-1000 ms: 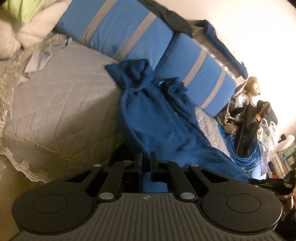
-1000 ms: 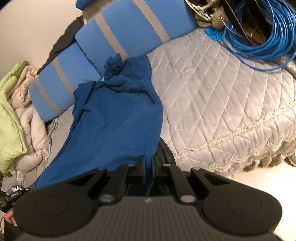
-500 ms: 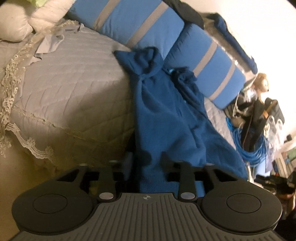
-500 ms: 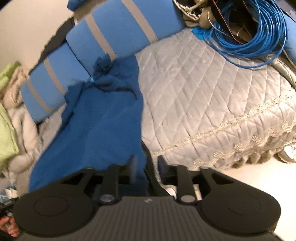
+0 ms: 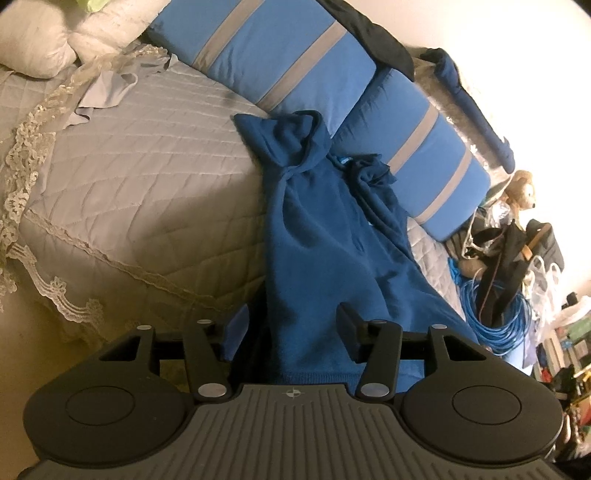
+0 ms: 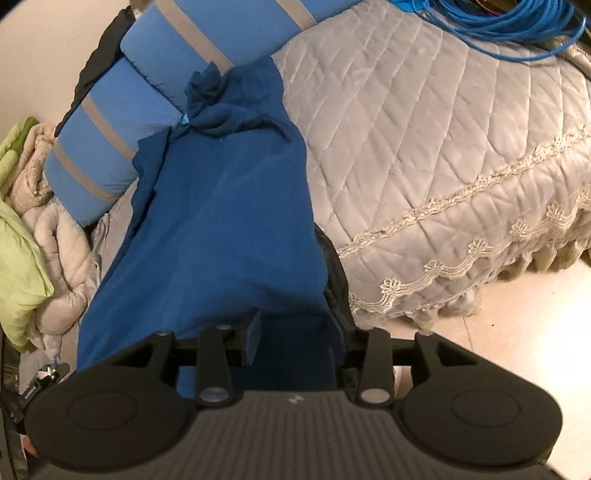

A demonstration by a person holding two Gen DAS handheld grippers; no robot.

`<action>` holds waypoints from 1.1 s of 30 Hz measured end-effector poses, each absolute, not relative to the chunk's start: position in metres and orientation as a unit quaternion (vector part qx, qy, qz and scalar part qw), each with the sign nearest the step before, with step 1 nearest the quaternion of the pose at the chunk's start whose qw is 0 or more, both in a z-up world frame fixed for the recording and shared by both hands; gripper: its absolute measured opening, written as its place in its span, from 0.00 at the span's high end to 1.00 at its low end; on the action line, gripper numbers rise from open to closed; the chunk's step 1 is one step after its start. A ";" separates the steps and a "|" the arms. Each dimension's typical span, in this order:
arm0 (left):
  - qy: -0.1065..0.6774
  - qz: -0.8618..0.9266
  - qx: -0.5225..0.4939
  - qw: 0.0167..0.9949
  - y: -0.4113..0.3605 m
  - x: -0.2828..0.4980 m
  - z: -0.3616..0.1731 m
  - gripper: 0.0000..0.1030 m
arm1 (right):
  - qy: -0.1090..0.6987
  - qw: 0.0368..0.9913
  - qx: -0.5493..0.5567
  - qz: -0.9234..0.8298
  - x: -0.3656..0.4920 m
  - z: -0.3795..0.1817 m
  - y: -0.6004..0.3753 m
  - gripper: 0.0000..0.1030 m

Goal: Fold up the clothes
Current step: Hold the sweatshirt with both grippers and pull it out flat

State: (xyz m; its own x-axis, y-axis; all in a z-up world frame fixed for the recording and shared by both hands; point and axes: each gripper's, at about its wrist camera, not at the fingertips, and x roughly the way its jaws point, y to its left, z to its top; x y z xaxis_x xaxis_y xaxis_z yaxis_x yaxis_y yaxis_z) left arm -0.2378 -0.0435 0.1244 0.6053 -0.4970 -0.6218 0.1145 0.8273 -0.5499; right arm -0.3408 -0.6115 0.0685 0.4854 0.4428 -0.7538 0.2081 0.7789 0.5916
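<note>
a: left wrist view first. status of the left gripper (image 5: 293, 332)?

b: jaws spread wide, released. the hem of the blue garment (image 5: 325, 266) hangs between the two fingers, but neither pad is seen pressing on it.

a: where does the garment lie?

b: stretched lengthwise over the edge of the bed (image 5: 140, 177), on the grey quilted cover. its bunched upper end rests against the striped blue cushions (image 5: 295, 55); its lower end drapes off the bed edge toward the camera.

a: other items noted?

b: a white pillow (image 5: 33, 48) at the upper left, lace trim along the cover's border, a coil of blue cable (image 5: 495, 310) at the right beyond the garment, and a soft toy (image 5: 521, 188) near the wall. clutter farther right is too small to identify.

a: now the right wrist view.

b: right gripper (image 6: 295, 336) likewise released, jaws set apart. the garment's (image 6: 229, 206) lower edge falls between them; the left finger sits over the cloth, the right finger at its border. no clamping visible.

a: position of the garment from this side?

b: running from the cushions (image 6: 122, 122) down across the bed (image 6: 424, 147) and over its edge. a green and beige heap of bedding (image 6: 29, 229) lies to the left, the blue cable (image 6: 517, 29) at the top right, pale floor (image 6: 517, 314) at the lower right.
</note>
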 end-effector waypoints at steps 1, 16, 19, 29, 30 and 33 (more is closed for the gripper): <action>0.407 -0.178 -0.235 0.865 -0.043 -0.237 0.124 0.50 | 0.502 0.797 0.328 0.074 -0.341 0.067 -0.611 0.72; 0.411 -0.179 -0.234 0.863 -0.049 -0.231 0.123 0.50 | 0.457 0.825 0.330 0.021 -0.365 0.073 -0.662 1.00; 0.411 -0.179 -0.233 0.863 -0.050 -0.230 0.125 0.50 | 0.447 0.828 0.332 0.062 -0.360 0.080 -0.650 0.88; 0.405 -0.178 -0.238 0.865 -0.045 -0.234 0.124 0.50 | 0.469 0.841 0.261 0.077 -0.335 0.080 -0.607 0.73; 0.405 -0.179 -0.239 0.864 -0.045 -0.234 0.124 0.50 | 0.471 0.841 0.254 0.076 -0.333 0.079 -0.603 0.73; 0.406 -0.181 -0.240 0.863 -0.045 -0.232 0.123 0.50 | 0.479 0.843 0.235 0.074 -0.327 0.078 -0.593 0.91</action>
State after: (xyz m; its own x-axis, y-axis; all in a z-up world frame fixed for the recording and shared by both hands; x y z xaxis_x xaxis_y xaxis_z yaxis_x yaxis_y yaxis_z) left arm -0.2318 -0.0447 0.1226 0.6042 -0.5072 -0.6146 0.1177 0.8196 -0.5607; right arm -0.3271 -0.5932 0.0776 0.5300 0.3501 -0.7724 0.0997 0.8788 0.4667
